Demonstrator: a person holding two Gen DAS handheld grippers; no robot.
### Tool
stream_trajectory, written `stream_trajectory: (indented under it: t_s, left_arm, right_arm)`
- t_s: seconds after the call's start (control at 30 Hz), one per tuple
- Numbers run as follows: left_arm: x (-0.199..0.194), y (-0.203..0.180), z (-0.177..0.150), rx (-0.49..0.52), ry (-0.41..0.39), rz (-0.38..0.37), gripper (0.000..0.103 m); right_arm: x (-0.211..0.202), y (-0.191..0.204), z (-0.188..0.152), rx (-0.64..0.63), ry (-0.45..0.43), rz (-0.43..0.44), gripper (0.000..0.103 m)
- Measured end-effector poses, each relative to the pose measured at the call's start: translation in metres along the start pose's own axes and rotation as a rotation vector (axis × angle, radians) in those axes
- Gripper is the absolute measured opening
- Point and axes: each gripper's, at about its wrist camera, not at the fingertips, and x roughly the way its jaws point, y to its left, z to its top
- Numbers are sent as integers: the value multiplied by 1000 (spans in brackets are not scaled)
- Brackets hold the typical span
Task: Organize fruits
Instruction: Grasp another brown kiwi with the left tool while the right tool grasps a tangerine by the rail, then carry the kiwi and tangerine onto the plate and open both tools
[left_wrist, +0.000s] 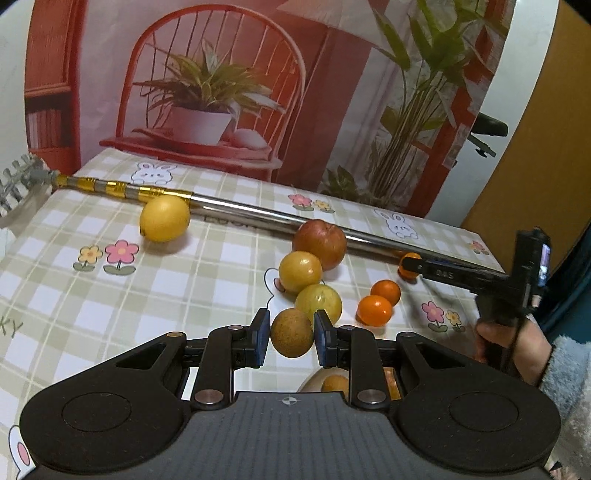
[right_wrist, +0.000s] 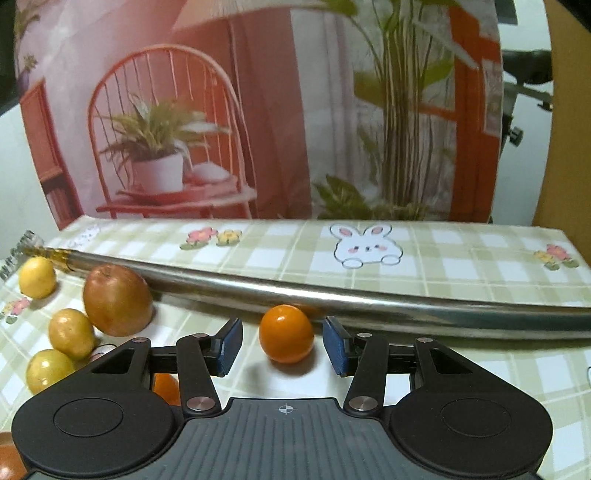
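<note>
left fingers (left_wrist: 263, 334) bracket a brown fruit (left_wrist: 291, 333), seemingly not yet clenched; right fingers (right_wrist: 334, 345) stand released around an orange (right_wrist: 286, 333). most fruit lies loose on the counter (left_wrist: 192, 280); sorting barely begun.

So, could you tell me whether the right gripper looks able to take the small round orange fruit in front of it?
Probably yes: the right gripper has its jaws open either side of the small round orange fruit, nothing between them.
</note>
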Motion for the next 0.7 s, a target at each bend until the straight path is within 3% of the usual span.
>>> stream_trajectory:
  t_s: [0.07, 0.13, 0.3, 0.7]
  left_arm:
    - [0, 1, -2, -5, 6, -7, 27]
    - [0, 2, -4, -7, 8, -12, 27]
    - [-2, -1, -9, 3, 13, -29, 27]
    - [-16, -16, -30, 45, 47, -86, 27]
  right_arm:
    - [7, 2, 0, 2, 21, -19, 42]
    - [11, 3, 0, 0, 40, -24, 32]
    - [0, 3, -2, -1, 39, -12, 32]
    - [-117, 18, -23, 17, -58, 115, 32]
